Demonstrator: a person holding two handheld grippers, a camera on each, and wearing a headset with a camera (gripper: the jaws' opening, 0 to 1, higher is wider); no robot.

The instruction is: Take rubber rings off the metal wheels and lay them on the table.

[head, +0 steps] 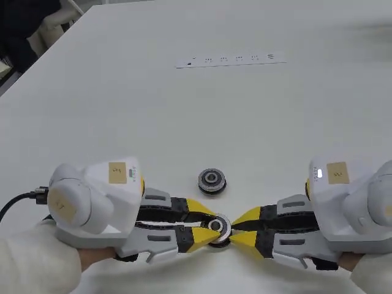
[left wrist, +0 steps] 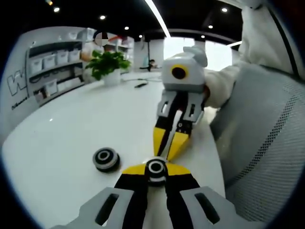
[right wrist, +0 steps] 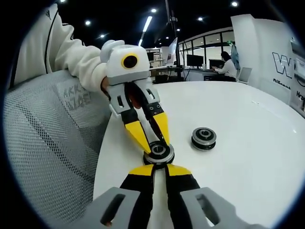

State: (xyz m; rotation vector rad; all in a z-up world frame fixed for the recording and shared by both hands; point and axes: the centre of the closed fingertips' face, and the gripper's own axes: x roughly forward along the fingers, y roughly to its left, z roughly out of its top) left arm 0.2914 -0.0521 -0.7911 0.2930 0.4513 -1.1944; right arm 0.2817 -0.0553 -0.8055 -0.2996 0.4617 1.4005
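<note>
Left gripper (head: 210, 228) clamped on the near wheel (head: 218, 226), right gripper (head: 234, 228) jaws nipped onto its ring (right wrist: 158, 161): best hold the wheel firm and peel the ring rightward slowly.

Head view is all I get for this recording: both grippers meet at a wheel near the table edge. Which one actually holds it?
Observer: In the right gripper view, the left gripper has its fingers clamped on the held wheel, one on each side.
Operator: And the right one?
Observer: In the left gripper view, the right gripper has its fingers drawn together to a point at that wheel's rim. Whether they pinch anything, I cannot tell.
Operator: The spare wheel?
Observer: Seen side-on, the loose wheel lies flat with a dark band around it.
</note>
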